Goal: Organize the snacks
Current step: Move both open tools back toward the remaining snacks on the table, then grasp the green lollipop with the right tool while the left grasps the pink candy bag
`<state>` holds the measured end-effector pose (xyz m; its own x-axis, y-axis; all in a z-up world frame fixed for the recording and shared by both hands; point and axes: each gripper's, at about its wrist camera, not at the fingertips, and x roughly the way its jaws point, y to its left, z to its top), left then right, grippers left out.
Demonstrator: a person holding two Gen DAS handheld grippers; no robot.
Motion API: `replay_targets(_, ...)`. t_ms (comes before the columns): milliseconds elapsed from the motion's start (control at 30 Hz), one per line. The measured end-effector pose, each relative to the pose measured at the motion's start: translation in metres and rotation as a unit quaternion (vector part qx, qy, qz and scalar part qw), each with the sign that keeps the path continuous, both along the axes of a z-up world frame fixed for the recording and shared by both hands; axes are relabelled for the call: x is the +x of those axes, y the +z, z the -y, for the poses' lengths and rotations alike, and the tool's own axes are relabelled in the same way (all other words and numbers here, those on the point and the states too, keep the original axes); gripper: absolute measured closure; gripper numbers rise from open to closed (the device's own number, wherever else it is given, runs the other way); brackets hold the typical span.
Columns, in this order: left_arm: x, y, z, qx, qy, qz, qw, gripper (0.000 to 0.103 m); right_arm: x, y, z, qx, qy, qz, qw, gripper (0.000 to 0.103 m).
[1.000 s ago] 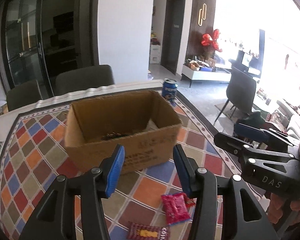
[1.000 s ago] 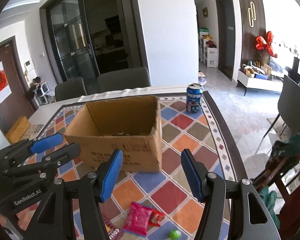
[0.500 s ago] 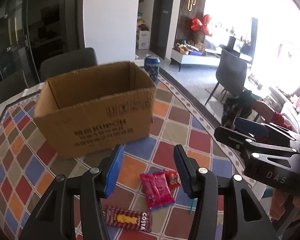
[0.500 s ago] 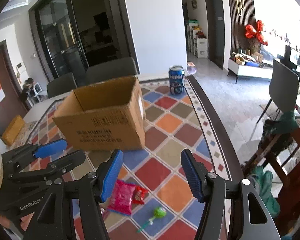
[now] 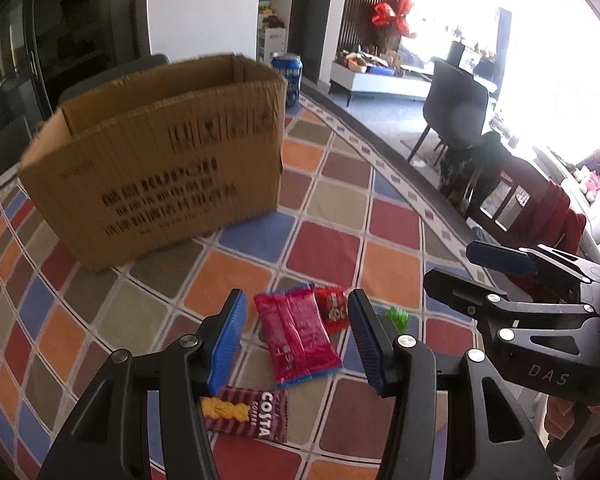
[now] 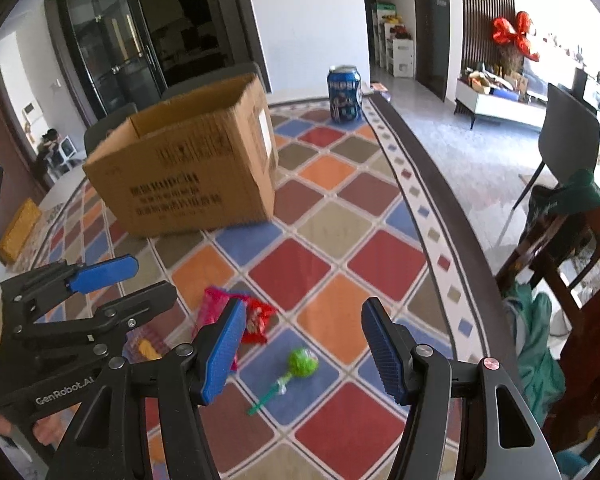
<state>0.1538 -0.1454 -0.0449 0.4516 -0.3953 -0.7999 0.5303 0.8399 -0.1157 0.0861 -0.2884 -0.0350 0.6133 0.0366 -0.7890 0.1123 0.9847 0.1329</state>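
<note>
An open cardboard box [image 5: 156, 160] stands on the chequered tablecloth; it also shows in the right wrist view [image 6: 188, 172]. In front of it lie a pink snack packet [image 5: 296, 336], a small red packet [image 5: 334, 306], a Costa Coffee packet [image 5: 252, 416] and a green lollipop [image 6: 300, 364]. My left gripper [image 5: 296, 344] is open and empty, just above the pink packet. My right gripper [image 6: 304, 356] is open and empty, above the lollipop. Each gripper shows in the other's view: the right one [image 5: 496, 276], the left one [image 6: 132, 280].
A blue Pepsi can [image 6: 344, 94] stands behind the box near the table's far right edge. The table edge [image 6: 440, 184] curves along the right. Chairs [image 6: 568, 128] stand beyond it, one wooden chair [image 6: 560, 264] with clothes close by.
Both grippers have pulled back from the box and dropped toward the snacks, which now lie between their fingers. Both stayed open.
</note>
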Motion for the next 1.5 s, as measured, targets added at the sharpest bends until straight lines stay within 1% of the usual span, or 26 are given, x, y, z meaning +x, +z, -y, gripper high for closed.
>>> replay_targets(200, -0.001, -0.023, 0.005, 0.012, -0.003, -0.027, 0.9995, 0.051, -0.006, -0.02, -0.001, 0.009, 0.002, -0.026, 1.0, 0.042)
replay_targets(367, 0.003, -0.036, 0.008, 0.017, -0.001, -0.047, 0.9987, 0.051, -0.008, -0.034, 0.0, 0.018, 0.0, -0.043, 0.999, 0.042)
replay_targets(467, 0.005, -0.045, 0.01, 0.025, 0.0, -0.058, 0.998, 0.051, -0.007, -0.042, 0.001, 0.023, -0.003, -0.052, 0.998, 0.046)
replay_targets(600, 0.008, -0.056, 0.013, 0.03, 0.003, -0.07, 0.9971, 0.051, -0.005, -0.05, 0.003, 0.028, -0.006, -0.062, 0.998, 0.047)
replay_targets(667, 0.009, -0.06, 0.013, 0.033, 0.004, -0.075, 0.9967, 0.051, -0.005, -0.054, 0.004, 0.032, -0.007, -0.066, 0.997, 0.05)
replay_targets(800, 0.012, -0.065, 0.015, 0.039, 0.004, -0.078, 0.9962, 0.051, -0.003, -0.061, 0.004, 0.035, -0.005, -0.073, 0.997, 0.051)
replay_targets(867, 0.013, -0.067, 0.016, 0.042, 0.003, -0.08, 0.9959, 0.051, -0.002, -0.063, 0.004, 0.035, -0.005, -0.075, 0.997, 0.054)
replay_targets(1033, 0.017, -0.07, 0.018, 0.044, 0.004, -0.084, 0.9955, 0.051, 0.001, -0.068, 0.004, 0.038, -0.002, -0.08, 0.996, 0.055)
replay_targets(1367, 0.022, -0.077, 0.018, 0.04, 0.009, -0.094, 0.9947, 0.051, 0.007, -0.073, 0.003, 0.044, 0.001, -0.083, 0.996, 0.059)
replay_targets(1500, 0.022, -0.077, 0.018, 0.039, 0.009, -0.093, 0.9949, 0.051, 0.01, -0.075, 0.002, 0.046, 0.004, -0.084, 0.995, 0.062)
